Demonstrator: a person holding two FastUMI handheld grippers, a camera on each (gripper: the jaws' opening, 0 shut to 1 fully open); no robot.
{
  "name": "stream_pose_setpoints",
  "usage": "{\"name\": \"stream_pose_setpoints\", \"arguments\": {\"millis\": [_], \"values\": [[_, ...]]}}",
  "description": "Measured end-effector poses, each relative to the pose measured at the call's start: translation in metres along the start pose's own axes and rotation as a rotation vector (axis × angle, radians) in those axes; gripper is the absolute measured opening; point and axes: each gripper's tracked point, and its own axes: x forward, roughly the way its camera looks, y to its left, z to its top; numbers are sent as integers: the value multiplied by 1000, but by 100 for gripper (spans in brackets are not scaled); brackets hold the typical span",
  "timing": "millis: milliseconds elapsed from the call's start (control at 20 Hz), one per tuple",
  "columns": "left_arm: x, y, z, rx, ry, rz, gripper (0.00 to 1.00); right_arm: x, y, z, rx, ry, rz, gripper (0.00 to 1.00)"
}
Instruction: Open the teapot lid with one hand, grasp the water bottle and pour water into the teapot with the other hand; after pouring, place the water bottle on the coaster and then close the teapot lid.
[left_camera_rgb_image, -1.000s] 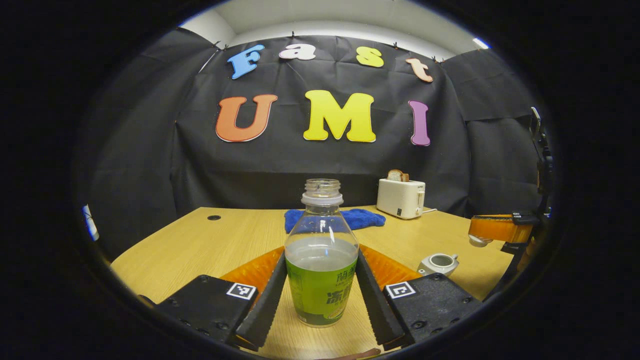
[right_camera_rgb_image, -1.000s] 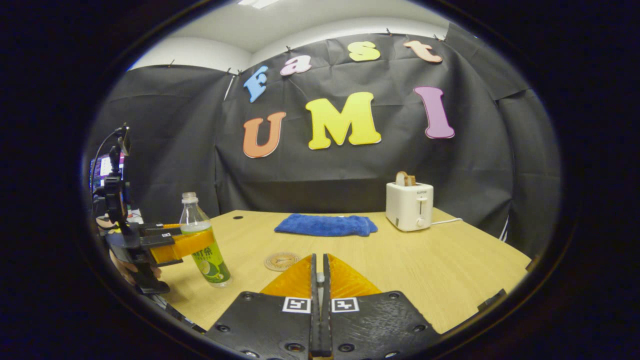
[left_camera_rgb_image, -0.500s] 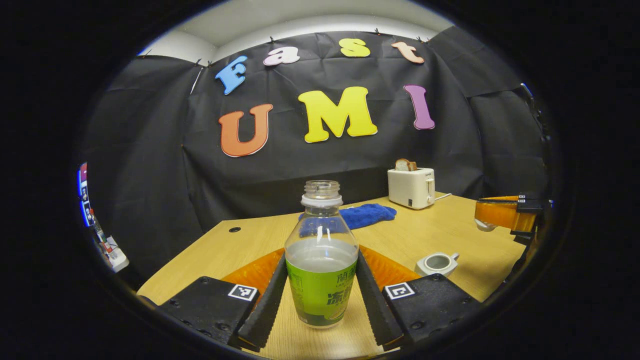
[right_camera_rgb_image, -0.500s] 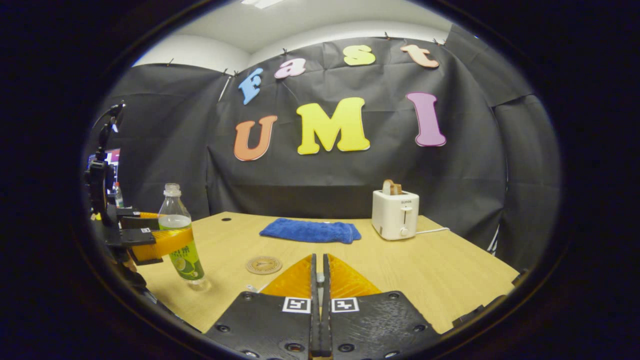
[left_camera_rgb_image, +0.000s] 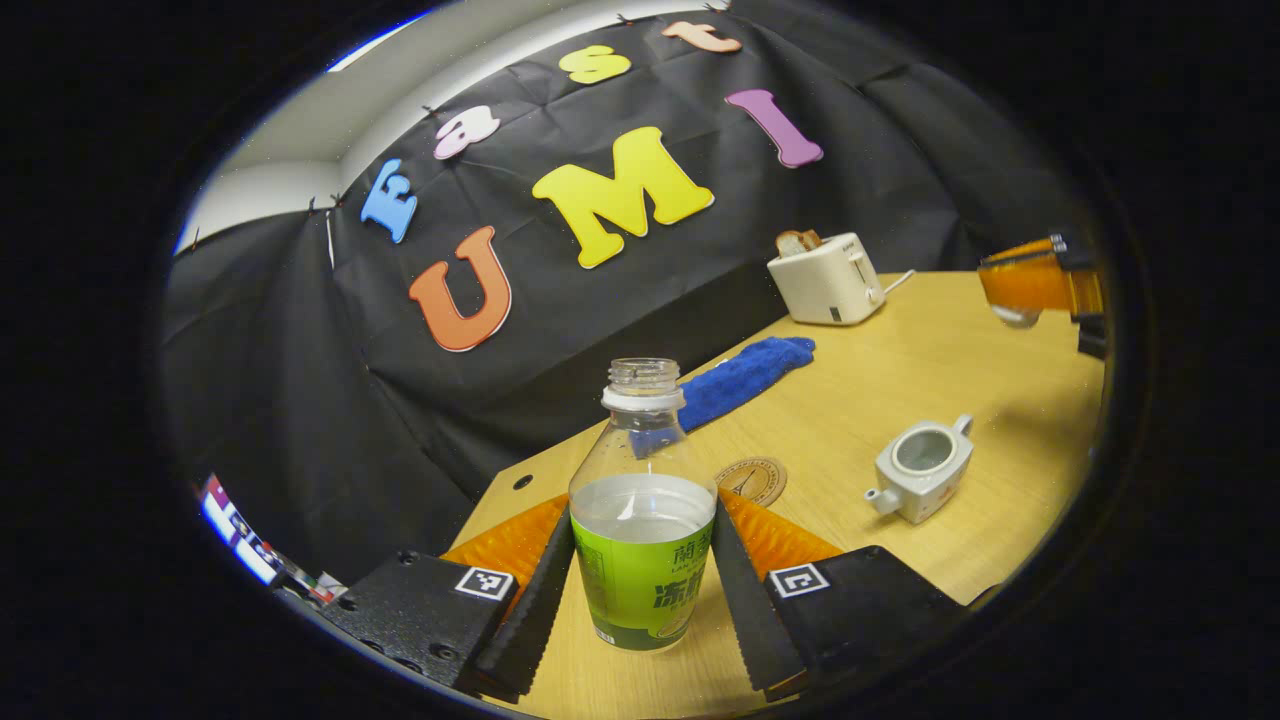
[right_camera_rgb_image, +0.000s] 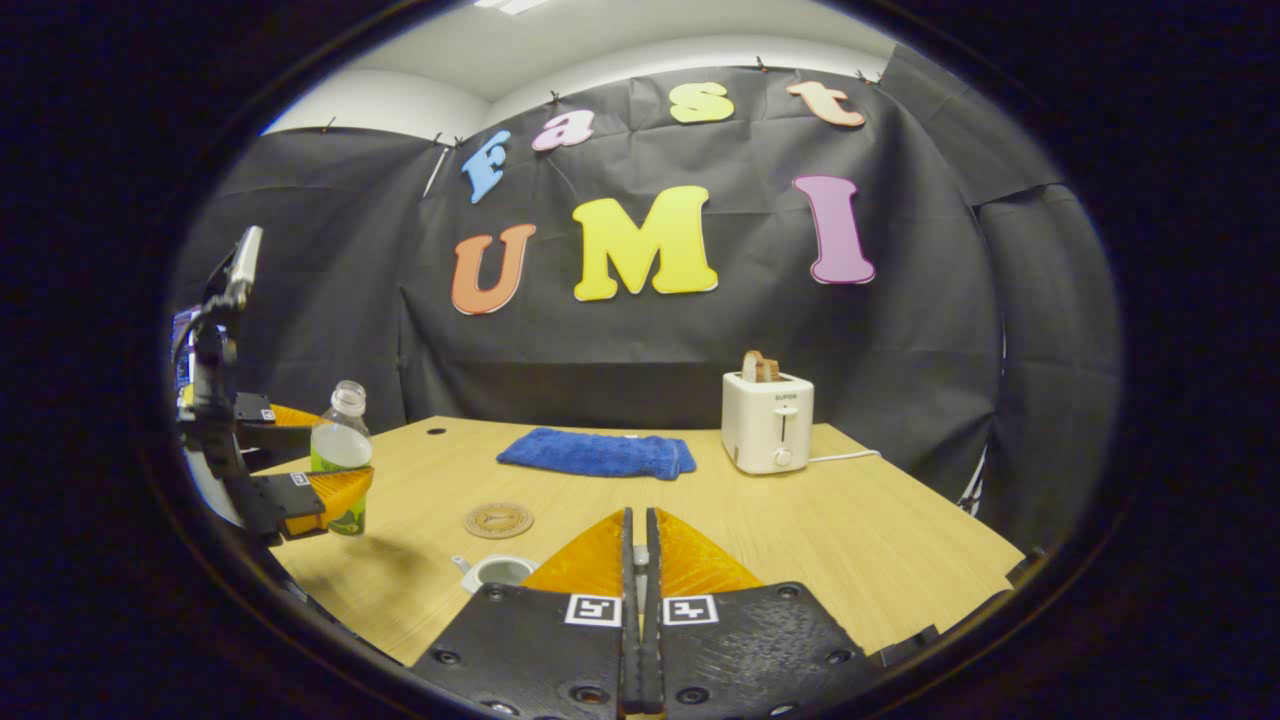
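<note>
Now my left tongs (left_camera_rgb_image: 640, 590) squeeze the water bottle (left_camera_rgb_image: 642, 520) above the worktop (left_camera_rgb_image: 900, 370). My right tongs (right_camera_rgb_image: 637, 560) are closed on the lid. Open teapot (left_camera_rgb_image: 922, 468) sits beside the coaster (left_camera_rgb_image: 752, 479).

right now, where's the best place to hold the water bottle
Around the labelled lower body of the water bottle, from the side, one finger on each flank: the straight round wall suits flat fingers. The left hand-held gripper holds it there, leaving the open neck free.
</note>
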Motion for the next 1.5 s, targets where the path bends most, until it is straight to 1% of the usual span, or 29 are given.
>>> {"name": "stream_pose_setpoints", "arguments": {"millis": [200,400,500,650,700,850,900,950,1000,1050,1150,1200,1250,1300,1500], "values": [[8,-9,-5,248,45,29,77,-6,-18,9,1,-10,-27,0],[8,-25,-5,447,78,26,76,-12,-43,21,-7,-46,-79,0],[6,-31,1,534,72,25,76,-16,-56,24,3,-53,-105,0],[1,-37,10,708,61,25,76,-21,-69,30,43,-65,-130,0],[4,-40,11,749,61,21,76,-22,-71,30,48,-69,-136,0],[1,-45,12,850,80,24,76,-25,-73,35,42,-80,-140,0],[0,-45,17,901,78,31,76,-26,-76,36,44,-84,-148,0],[1,-46,22,947,75,37,74,-27,-79,36,42,-86,-155,1],[0,-45,23,985,77,38,76,-26,-79,36,35,-86,-162,0],[1,-45,22,1012,90,33,74,-25,-79,36,29,-83,-167,0],[0,-45,22,1061,103,33,76,-26,-79,35,29,-82,-161,0],[-1,-44,26,1089,102,39,74,-26,-80,35,31,-80,-161,0],[-1,-46,31,1119,96,45,76,-26,-82,34,32,-79,-166,0],[-2,-48,33,1142,89,49,76,-24,-83,32,32,-76,-167,0],[-7,-60,37,1211,79,24,76,-23,-85,30,37,-63,-165,0]]}}
